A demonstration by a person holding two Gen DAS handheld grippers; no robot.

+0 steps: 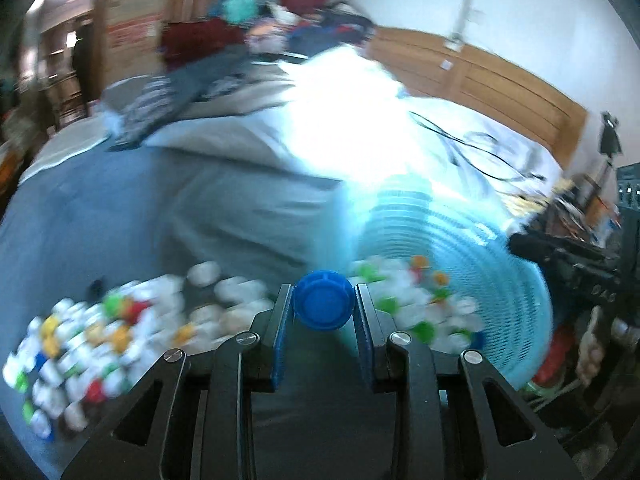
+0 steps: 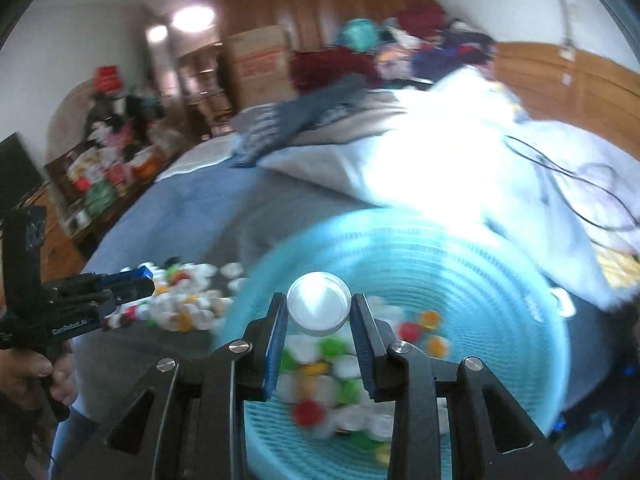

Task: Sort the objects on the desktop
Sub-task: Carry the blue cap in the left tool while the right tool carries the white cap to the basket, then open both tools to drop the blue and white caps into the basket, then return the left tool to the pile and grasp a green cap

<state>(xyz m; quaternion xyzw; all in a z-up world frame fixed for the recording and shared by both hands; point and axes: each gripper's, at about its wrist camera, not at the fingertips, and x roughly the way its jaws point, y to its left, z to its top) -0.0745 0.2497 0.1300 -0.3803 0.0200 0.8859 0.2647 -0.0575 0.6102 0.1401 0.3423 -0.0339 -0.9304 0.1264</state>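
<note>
From the left wrist camera, the left gripper pinches a blue bottle cap between its blue-padded fingers, the cap's ridged rim touching both pads. No writing on the cap can be read. Below and to the left, a loose pile of caps, mostly white with yellow, red, green and orange ones among them, lies on a grey-blue bedspread. To the right sits a round light-blue basket with more mixed caps inside; its near wall is just beside the right finger. Everything past the gripper is blurred. Farther back are a heap of clothes, a brown cardboard box with red print too smeared to read, a wooden headboard and a black cable across white bedding.

From the right wrist camera, the right gripper clamps a white bottle cap, open side toward the lens, above the light-blue basket. Coloured and white caps lie on the basket floor under the fingers. At the left edge, the left gripper reaches in over the loose pile; white lettering on its black body looks like "GenRobot.AI", though it is soft. A hand grips its handle. The cardboard box stands behind the bed, its print unreadable, and cluttered packages line the far left.
</note>
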